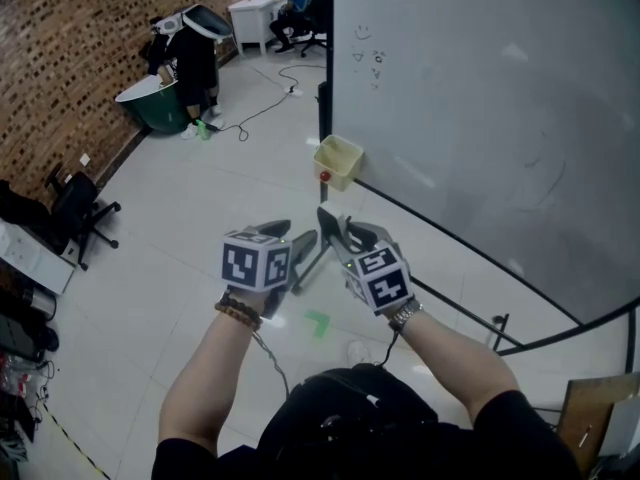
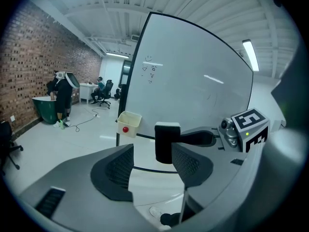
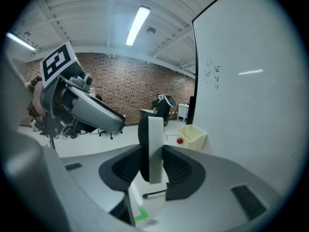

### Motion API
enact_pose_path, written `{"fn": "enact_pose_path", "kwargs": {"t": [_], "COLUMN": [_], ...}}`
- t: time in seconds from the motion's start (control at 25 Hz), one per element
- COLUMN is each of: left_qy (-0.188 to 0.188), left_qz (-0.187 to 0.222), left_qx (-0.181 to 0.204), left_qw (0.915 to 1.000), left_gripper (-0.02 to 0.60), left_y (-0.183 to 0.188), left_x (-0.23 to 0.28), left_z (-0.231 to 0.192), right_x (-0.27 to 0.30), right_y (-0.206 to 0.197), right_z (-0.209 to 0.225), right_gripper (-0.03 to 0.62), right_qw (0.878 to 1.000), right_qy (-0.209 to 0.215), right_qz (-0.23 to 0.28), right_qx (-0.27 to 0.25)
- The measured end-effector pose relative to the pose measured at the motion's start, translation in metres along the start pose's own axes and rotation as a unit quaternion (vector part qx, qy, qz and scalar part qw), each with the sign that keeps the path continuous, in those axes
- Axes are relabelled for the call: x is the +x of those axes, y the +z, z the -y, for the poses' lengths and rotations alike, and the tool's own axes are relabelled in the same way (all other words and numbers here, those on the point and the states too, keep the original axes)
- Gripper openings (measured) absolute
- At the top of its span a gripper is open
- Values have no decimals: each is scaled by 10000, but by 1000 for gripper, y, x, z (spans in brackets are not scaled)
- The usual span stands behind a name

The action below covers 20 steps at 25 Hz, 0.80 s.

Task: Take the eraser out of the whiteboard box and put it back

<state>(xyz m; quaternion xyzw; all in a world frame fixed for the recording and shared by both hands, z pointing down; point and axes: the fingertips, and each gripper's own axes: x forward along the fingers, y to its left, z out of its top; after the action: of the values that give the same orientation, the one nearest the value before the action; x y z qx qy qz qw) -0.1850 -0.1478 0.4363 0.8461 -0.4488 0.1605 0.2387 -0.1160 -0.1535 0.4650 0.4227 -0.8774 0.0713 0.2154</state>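
Observation:
The eraser (image 3: 150, 146), black with a white felt face, stands upright between the pads of my right gripper (image 3: 152, 164), which is shut on it. In the left gripper view the same eraser (image 2: 167, 141) hangs just beyond my left gripper (image 2: 152, 166), whose jaws are open and hold nothing. The head view has my left gripper (image 1: 293, 240) and right gripper (image 1: 334, 230) close together in the air, tips nearly meeting. The pale yellow whiteboard box (image 1: 337, 160) hangs at the board's lower left corner, farther ahead, with a red round piece (image 1: 324, 176) on its front.
The large whiteboard (image 1: 480, 108) fills the right side, on a black frame with a foot (image 1: 497, 328). A person (image 1: 195, 58) stands by a green tub (image 1: 155, 103) at the far left. Office chairs (image 1: 80, 208) line the brick wall. Green tape (image 1: 318, 322) marks the floor.

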Motion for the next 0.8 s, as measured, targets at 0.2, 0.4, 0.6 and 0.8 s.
{"fn": "enact_pose_path", "kwargs": {"t": [0.2, 0.4, 0.6, 0.8], "left_qy": [221, 368, 479, 580], "left_qz": [-22, -92, -177, -235], "left_qx": [74, 89, 103, 65], "left_qw": [9997, 9992, 9986, 9980], "left_gripper": [241, 241, 241, 241], "left_y": [-2, -7, -9, -8], "left_x": [0, 3, 12, 25], "left_z": [-15, -30, -44, -59], "right_x": [5, 12, 23, 38], "right_y": [9, 16, 26, 32], "right_z": [10, 22, 36, 51], "right_gripper": [164, 164, 164, 164], "right_qw": [9999, 9997, 9992, 9989], "right_qy": [-85, -187, -261, -310], "right_qz": [55, 123, 218, 259], "right_qx": [50, 132, 202, 251]}}
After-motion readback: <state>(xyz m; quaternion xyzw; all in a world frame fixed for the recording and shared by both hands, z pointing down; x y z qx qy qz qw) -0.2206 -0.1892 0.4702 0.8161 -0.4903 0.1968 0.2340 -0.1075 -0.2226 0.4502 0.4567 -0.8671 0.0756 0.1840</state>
